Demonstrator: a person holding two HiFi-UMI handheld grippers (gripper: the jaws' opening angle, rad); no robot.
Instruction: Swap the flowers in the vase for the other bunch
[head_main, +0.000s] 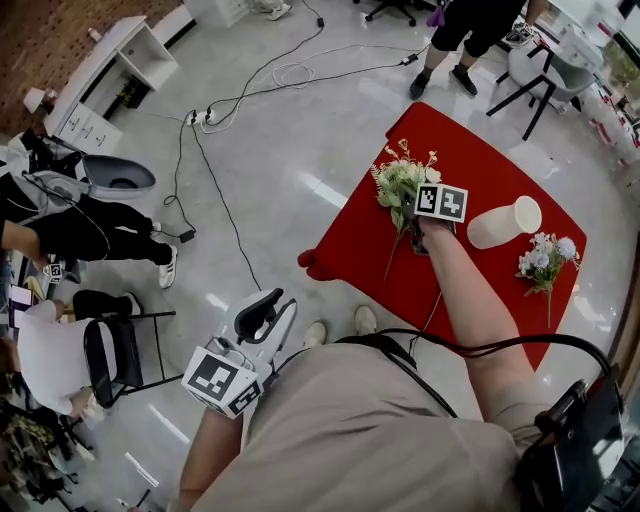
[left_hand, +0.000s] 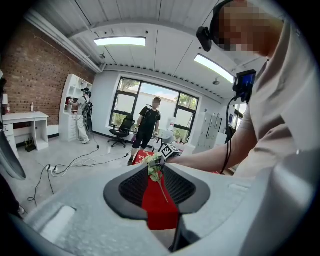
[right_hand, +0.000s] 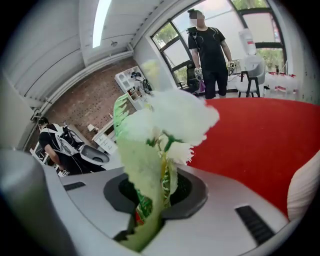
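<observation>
**A:** Item one: the bunch in hand?

**B:** White-green bunch (head_main: 402, 180), on the red table (head_main: 350, 250). Heads point away from the person and the stems trail back toward the near edge. The right claw (head_main: 414, 214) is clamped on the stems just under the heads. The right gripper view shows green stalks pinched between its pads.

**A:** Item two: the vase?

**B:** White vase (head_main: 500, 224), just to the right of the right claw and apart from it. It looks upright with an empty mouth, though the steep angle leaves that unsure. Judged next move: lift the held bunch, swing its long axis from flat to stems-down, and carry it a short way right to the mouth. That assumes this is the bunch meant to go in.

**A:** Item three: the second bunch?

**B:** Blue-and-white bunch (head_main: 545, 258). It lies flat beyond the vase, near the table's right edge, with its stems toward the person. It touches neither the vase nor a claw.

**A:** Item four: the other claw?

**B:** Left claw (head_main: 262, 312), held low by the person's body, off the table and well apart from everything on it. Its jaws stand slightly apart with nothing between them. The right arm is plainly the nearer one.

**A:** Clearances?

**B:** There is bare table between the held bunch and the vase. Room is tight only on the vase's far side, where the second bunch and the table edge crowd in.
</observation>
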